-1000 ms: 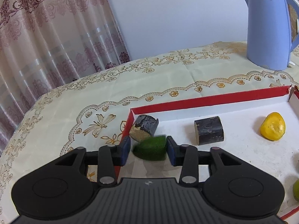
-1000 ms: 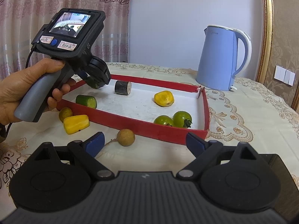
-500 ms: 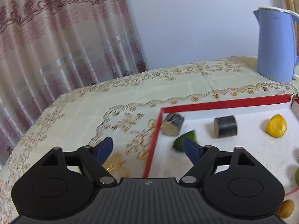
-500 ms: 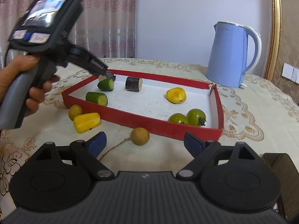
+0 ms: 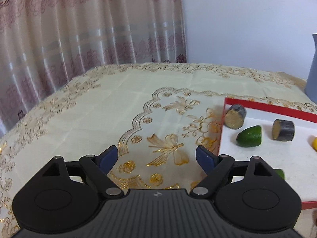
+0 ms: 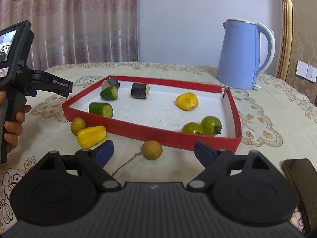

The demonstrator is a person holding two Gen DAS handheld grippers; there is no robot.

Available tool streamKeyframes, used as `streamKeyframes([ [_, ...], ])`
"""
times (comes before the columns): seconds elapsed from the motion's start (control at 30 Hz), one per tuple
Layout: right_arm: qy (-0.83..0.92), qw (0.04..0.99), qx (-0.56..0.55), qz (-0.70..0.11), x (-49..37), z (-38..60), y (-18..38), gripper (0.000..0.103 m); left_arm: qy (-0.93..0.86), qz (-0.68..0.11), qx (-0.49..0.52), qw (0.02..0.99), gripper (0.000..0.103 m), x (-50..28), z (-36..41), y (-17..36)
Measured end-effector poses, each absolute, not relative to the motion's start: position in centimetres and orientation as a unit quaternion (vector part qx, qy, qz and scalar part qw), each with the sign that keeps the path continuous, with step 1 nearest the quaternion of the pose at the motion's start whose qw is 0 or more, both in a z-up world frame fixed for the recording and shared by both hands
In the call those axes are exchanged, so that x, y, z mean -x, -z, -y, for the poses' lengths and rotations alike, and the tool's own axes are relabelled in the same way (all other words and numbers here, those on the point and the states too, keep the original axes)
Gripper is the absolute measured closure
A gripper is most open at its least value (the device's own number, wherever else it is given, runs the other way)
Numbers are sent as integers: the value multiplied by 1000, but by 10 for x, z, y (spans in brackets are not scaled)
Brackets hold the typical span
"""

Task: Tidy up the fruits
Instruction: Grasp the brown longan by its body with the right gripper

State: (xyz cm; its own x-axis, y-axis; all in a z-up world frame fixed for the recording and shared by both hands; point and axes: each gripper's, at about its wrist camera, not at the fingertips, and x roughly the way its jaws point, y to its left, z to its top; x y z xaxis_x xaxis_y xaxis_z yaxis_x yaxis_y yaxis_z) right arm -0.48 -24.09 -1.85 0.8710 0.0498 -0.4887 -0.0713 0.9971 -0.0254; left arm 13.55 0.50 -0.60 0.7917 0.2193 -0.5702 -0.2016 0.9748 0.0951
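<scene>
My left gripper (image 5: 157, 156) stands open over the bare tablecloth, just left of the red tray (image 5: 221, 132); nothing is between its pads. A green cucumber piece (image 5: 249, 136) lies in the tray's near-left corner beside two dark stubs (image 5: 234, 116) (image 5: 283, 130). My right gripper (image 6: 154, 152) hovers in front of the tray (image 6: 150, 132), jaws closing, with a brown longan (image 6: 152, 150) on the cloth between its fingertips, untouched. A yellow chunk (image 6: 91, 136) and a small round fruit (image 6: 78, 126) lie outside the tray. Inside it are two green tomatoes (image 6: 211, 125) and a yellow piece (image 6: 187, 101).
A blue kettle (image 6: 241, 55) stands behind the tray's far right corner. A dark flat phone (image 6: 297, 176) lies at the right near my right gripper. A hand (image 6: 13, 123) holds the left gripper at the table's left. Curtains hang behind the table.
My left gripper let go of the green cucumber piece, opened wide and drew back left off the tray. The right gripper's jaws narrowed a little around the longan.
</scene>
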Motion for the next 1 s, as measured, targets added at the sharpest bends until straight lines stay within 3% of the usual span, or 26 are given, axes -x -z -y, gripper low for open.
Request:
streamKeyframes([
  [0.17, -26, 962, 22, -269, -5, 237, 24, 33, -110, -313, -5, 943, 17, -139, -12, 13],
  [0.6, -29, 951, 7, -308, -33, 234, 31, 60, -105, -320, 6, 942, 17, -139, -19, 15],
  [0.67, -30, 950, 12, -310, -35, 233, 31, 71, -106, -319, 4, 942, 17, -139, -19, 15],
  [1.0, -35, 953, 30, -301, -28, 233, 28, 73, -107, -318, 7, 942, 17, -138, -20, 15],
])
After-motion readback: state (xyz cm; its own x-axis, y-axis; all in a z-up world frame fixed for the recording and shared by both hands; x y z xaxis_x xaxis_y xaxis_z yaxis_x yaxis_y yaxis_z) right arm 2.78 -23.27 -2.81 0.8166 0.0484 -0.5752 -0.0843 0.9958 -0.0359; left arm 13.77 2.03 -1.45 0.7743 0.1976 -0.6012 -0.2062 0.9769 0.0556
